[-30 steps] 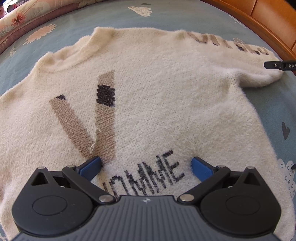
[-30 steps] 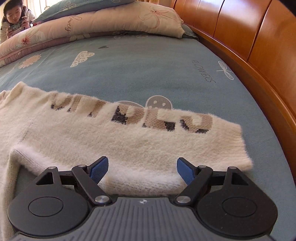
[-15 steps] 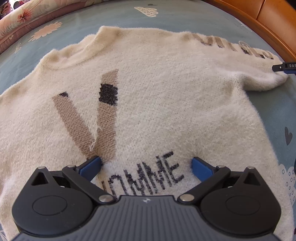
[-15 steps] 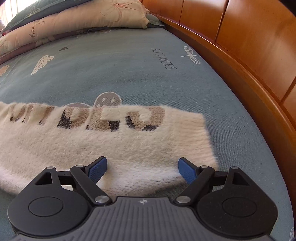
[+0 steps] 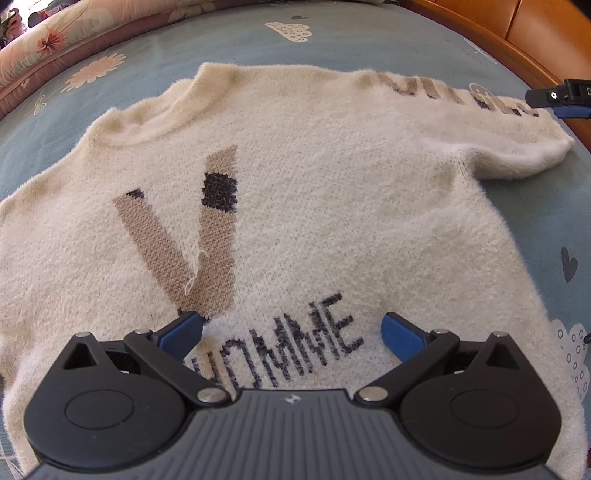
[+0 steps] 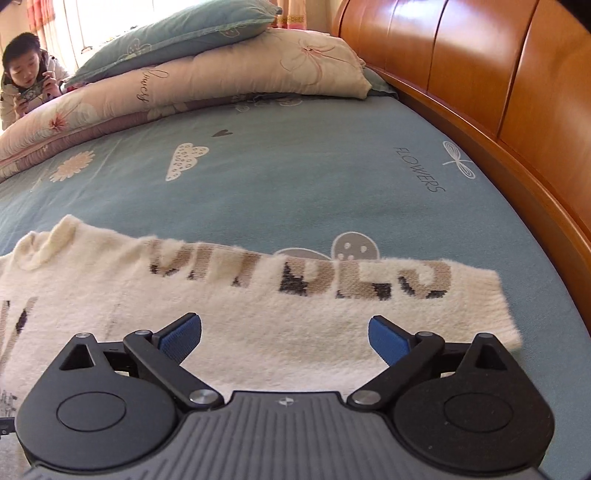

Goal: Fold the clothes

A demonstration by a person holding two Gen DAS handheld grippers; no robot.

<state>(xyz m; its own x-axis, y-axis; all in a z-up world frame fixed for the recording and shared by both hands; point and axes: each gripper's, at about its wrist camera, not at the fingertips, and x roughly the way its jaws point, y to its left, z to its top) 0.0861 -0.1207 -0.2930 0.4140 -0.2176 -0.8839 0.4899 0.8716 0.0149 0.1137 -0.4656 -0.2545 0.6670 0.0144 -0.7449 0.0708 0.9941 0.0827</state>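
Sweater (image 5: pixel 332 206) lies flat on blue bedsheet (image 6: pixel 295 177) beside wooden headboard (image 6: pixel 498 74); both claws, left (image 5: pixel 291 328) and right (image 6: pixel 284 332), released.

Bright daylight pours in from the blown-out window (image 6: pixel 92 22); glossy orange wooden headboard (image 6: pixel 480 62) glares, fisheye bends edges, everything's pretty sharp.

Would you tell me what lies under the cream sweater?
The cream sweater lies flat on the blue patterned bedsheet. A printed mushroom peeks out behind the sleeve. Whatever is beneath the body is covered.
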